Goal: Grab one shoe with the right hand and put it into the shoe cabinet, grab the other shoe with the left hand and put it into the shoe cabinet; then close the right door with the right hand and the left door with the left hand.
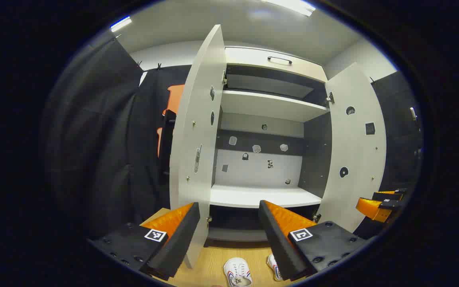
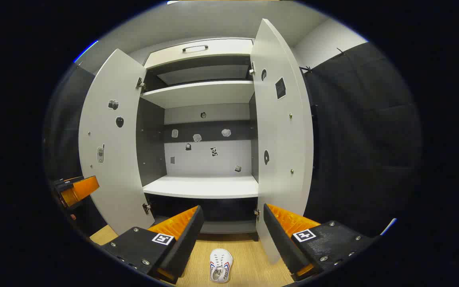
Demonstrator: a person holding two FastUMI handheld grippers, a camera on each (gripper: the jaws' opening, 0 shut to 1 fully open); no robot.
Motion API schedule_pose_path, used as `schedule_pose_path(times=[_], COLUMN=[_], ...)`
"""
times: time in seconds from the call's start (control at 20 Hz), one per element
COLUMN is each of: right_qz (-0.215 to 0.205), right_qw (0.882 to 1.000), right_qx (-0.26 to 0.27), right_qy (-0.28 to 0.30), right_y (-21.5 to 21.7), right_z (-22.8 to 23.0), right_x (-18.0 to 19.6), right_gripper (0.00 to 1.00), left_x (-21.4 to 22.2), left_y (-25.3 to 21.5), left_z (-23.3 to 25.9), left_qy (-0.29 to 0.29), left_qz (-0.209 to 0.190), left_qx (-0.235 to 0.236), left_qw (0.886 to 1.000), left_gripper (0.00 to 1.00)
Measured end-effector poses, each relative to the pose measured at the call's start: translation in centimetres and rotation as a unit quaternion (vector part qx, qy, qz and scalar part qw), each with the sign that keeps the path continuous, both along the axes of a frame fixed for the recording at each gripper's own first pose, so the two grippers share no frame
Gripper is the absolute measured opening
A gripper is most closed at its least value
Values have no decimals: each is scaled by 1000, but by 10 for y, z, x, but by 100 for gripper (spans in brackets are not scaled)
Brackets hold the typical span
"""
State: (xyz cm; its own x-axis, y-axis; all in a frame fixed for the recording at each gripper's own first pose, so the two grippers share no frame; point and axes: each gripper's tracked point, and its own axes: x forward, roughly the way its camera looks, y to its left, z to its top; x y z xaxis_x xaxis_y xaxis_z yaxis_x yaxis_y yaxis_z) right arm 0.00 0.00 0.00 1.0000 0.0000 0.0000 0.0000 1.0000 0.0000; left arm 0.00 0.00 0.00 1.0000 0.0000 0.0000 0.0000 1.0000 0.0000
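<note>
The shoe cabinet (image 1: 265, 103) (image 2: 201, 93) stands ahead with both doors swung wide. Its left door (image 1: 197, 147) (image 2: 112, 143) and right door (image 1: 353, 147) (image 2: 283, 135) frame bare white shelves. Two white shoes with red and blue stripes lie on the wooden floor before it: one (image 1: 237, 273) (image 2: 220, 265) in the middle, the other (image 1: 273, 267) partly behind a finger. My left gripper (image 1: 227, 231) hovers open above them, holding nothing. My right gripper (image 2: 231, 235) is open above the middle shoe. The right gripper (image 1: 379, 203) also appears at the left gripper view's right edge, the left gripper (image 2: 74, 189) at the right gripper view's left edge.
Black cloth walls (image 1: 102, 139) (image 2: 365, 139) close in on both sides of the cabinet. A drawer with a handle (image 1: 279, 59) (image 2: 195, 48) tops the cabinet. The lower white shelf (image 1: 259, 195) (image 2: 205, 185) sits just above the floor-level gap.
</note>
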Motion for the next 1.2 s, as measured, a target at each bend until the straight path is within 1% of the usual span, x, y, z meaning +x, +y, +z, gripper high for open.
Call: schedule_pose_path(times=[0.05, 0.7, 0.75, 0.8, 0.9, 0.95, 1.0, 1.1, 1.15, 1.2], right_qz=[0, 2, 2, 1, -2, -3, -4, -6, -8, -8], right_qw=[1000, 1000, 1000, 1000, 1000, 1000, 1000, 1000, 1000, 999], right_qx=[-1, -6, -5, -4, -6, -7, -8, -10, -10, -9], right_qy=[1, 11, 14, 15, 18, 19, 22, 26, 28, 30], right_y=[0, 5, 5, 4, 3, 2, 2, 2, 1, 2], right_z=[-1, -11, -12, -14, -17, -19, -21, -28, -33, -39], right_x=[0, 1, 1, 1, 1, 1, 1, 3, 4, 5], right_gripper=[93, 93, 93, 93, 93, 93, 93, 93, 93, 93], left_x=[0, -4, -3, -4, -4, -4, -4, -5, -5, -5], left_y=[1, 6, 6, 6, 5, 5, 4, 3, 2, 2], left_z=[0, 1, 0, 0, 0, 1, 0, 0, 0, 0], left_qy=[-1, -2, -2, -2, -2, -2, -2, -3, -2, -2], left_qz=[0, 7, 7, 7, 6, 6, 6, 5, 4, 4], left_qx=[1, 9, 10, 10, 9, 9, 10, 12, 13, 13], left_qw=[1000, 1000, 1000, 1000, 1000, 1000, 1000, 1000, 1000, 1000], left_gripper=[96, 97, 94, 96, 96, 94, 96, 97, 94, 97])
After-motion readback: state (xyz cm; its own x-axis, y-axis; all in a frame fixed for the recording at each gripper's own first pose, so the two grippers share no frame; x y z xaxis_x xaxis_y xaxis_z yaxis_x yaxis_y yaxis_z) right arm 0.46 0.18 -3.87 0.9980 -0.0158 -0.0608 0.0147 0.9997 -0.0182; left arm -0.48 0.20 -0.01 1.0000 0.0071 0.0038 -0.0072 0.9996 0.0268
